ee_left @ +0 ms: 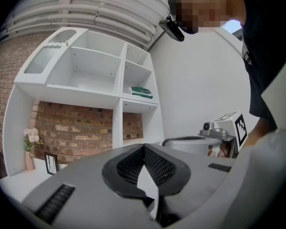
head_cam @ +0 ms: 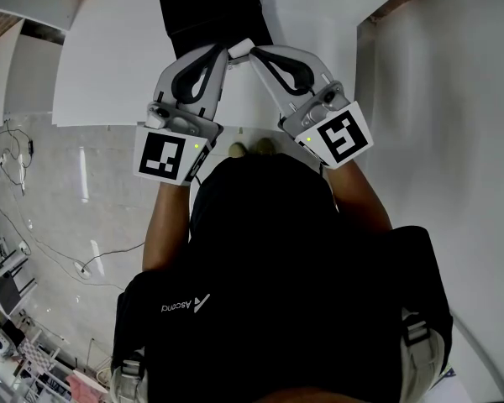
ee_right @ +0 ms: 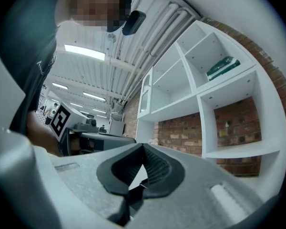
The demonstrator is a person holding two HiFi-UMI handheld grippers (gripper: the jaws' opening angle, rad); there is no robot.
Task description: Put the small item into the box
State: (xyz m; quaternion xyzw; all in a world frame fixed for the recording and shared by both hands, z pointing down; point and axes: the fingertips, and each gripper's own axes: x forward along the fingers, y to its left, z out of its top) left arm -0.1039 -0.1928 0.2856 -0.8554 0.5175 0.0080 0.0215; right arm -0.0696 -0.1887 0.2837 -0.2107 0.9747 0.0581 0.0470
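Floor: the grey floor lies left of the table and is open.
Table: the white table has its left edge and near edge meeting in a corner just left of the left gripper. The surface between that corner and the box is bare.
Left gripper: the left gripper is held over the near edge, near its middle, and slants toward the far edge and to the right. Its jaws are closed tip on tip, and I see nothing gripped between them.
Box: the black box stands at the far edge, about the middle, just beyond both tips. I cannot tell if the tips touch it.
Small item: no view shows it surely. Something pale sits where the two tips meet, before the box's near side, but it may be the tips themselves.
Right gripper: the right gripper slants to the left, with its tip just beside the left one. Its jaws are also closed together, with nothing visible between them.
Right edge: a narrow dark gap runs along it, then a white panel begins.
Shelf: in both gripper views a white shelf stands well beyond the jaws.
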